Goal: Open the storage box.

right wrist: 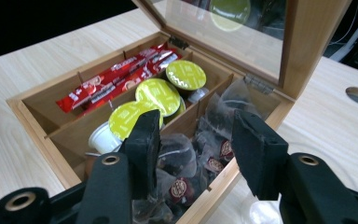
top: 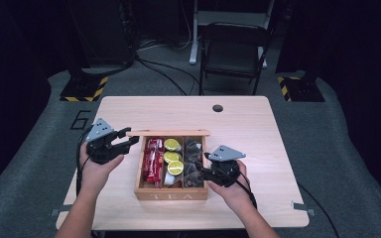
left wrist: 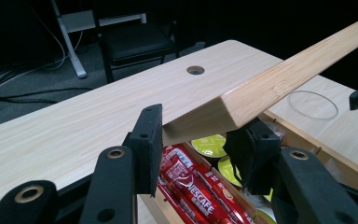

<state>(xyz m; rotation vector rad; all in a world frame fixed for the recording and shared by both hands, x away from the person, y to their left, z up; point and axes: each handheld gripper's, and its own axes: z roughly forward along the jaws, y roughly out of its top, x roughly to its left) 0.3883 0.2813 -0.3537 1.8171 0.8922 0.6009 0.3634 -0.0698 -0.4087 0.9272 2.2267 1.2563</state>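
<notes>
Tea box [top: 171, 194] lid [left wrist: 279, 84] raised, gripped at its corner by left gripper [left wrist: 198, 140]; right gripper [right wrist: 196, 140] released over tea bags [right wrist: 186, 163], nothing taken yet.

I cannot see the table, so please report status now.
Left tongs at lid corner, lid raised. Right tongs open over tea bags. Box open; nothing blocking.

Bright light from above on the worktop [top: 258, 134], dark all around it (black at the sides and back of the room). Soft, short shadows beside the wooden box [top: 171, 192]. Slightly fuzzy and grainy in the high view. Shine and a green reflection on the glass lid [right wrist: 223, 32] in the right gripper view. Near black claw parts a little blurry in both gripper views.
</notes>
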